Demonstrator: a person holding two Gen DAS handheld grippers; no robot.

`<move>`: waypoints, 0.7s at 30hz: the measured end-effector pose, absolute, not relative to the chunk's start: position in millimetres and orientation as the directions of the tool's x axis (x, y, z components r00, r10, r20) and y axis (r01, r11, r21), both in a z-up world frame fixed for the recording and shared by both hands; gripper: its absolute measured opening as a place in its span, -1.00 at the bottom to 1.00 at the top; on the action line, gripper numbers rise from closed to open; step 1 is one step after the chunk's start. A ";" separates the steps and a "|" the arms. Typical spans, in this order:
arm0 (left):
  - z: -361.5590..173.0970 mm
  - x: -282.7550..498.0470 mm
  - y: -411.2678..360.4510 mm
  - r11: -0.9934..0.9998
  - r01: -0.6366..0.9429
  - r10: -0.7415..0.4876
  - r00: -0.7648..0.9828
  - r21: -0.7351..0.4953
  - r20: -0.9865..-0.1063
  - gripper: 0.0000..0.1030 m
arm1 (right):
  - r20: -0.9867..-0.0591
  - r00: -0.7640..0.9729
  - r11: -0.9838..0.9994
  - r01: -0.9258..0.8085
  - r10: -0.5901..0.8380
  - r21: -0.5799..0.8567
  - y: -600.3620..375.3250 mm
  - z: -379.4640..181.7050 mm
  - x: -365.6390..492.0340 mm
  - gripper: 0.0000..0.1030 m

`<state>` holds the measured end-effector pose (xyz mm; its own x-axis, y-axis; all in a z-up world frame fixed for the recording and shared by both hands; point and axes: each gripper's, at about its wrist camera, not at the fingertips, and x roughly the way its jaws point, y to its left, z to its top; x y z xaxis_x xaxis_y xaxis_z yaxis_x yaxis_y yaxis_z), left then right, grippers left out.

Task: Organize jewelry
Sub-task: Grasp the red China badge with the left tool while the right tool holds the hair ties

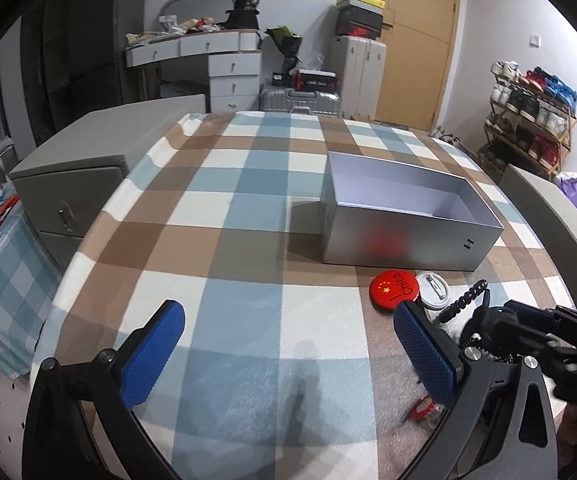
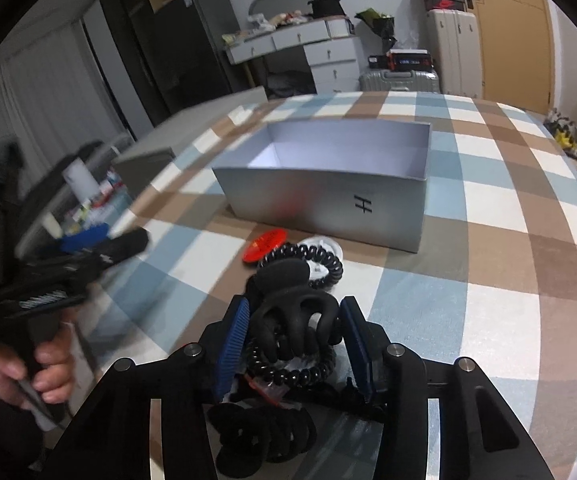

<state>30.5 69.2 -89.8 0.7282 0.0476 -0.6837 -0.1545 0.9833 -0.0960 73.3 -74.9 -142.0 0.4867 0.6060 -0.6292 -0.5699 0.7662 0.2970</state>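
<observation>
A silver open box (image 1: pixel 404 236) stands on the checked tablecloth, empty inside; it also shows in the right wrist view (image 2: pixel 328 200). In front of it lie a red China badge (image 1: pixel 392 290) and a white badge (image 1: pixel 432 290). My right gripper (image 2: pixel 294 320) is shut on a black hair claw clip (image 2: pixel 294 320), just above a pile of black spiral hair ties (image 2: pixel 320 260) and black scrunchies (image 2: pixel 264 436). My left gripper (image 1: pixel 288 344) is open and empty, low over the cloth, left of the pile.
A grey chair back (image 1: pixel 556 216) stands at the table's right edge. A grey cabinet (image 1: pixel 80 168) stands left of the table. A small red item (image 1: pixel 424 406) lies by my left gripper's right finger. Suitcases, drawers and a shoe rack stand behind.
</observation>
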 end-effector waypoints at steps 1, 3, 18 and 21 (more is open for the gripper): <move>-90.1 33.6 68.7 0.985 -0.139 0.029 0.723 -0.105 -0.690 0.98 | -0.619 0.483 0.759 -0.570 0.619 0.314 -77.8 -141.4 74.1 -0.11; -91.2 40.9 68.0 0.985 -0.107 -0.017 0.713 -0.133 -0.701 0.98 | -0.583 0.469 0.731 -0.574 0.663 0.370 -86.7 -139.3 76.7 -0.11; -111.7 84.6 43.2 0.965 0.075 -0.248 0.562 -0.250 -0.789 0.86 | -0.380 0.441 0.578 -0.531 0.813 0.620 -138.9 -145.6 90.1 -0.11; -114.3 91.7 43.0 0.961 0.093 -0.270 0.536 -0.262 -0.800 0.67 | -0.341 0.451 0.556 -0.542 0.825 0.630 -147.1 -141.4 88.7 -0.11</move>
<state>91.7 43.0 -114.3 0.5356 -0.2699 -0.8002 0.0930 0.9606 -0.2618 88.7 -147.1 -141.4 0.4506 0.8252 -0.3405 -0.5422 0.5560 0.6300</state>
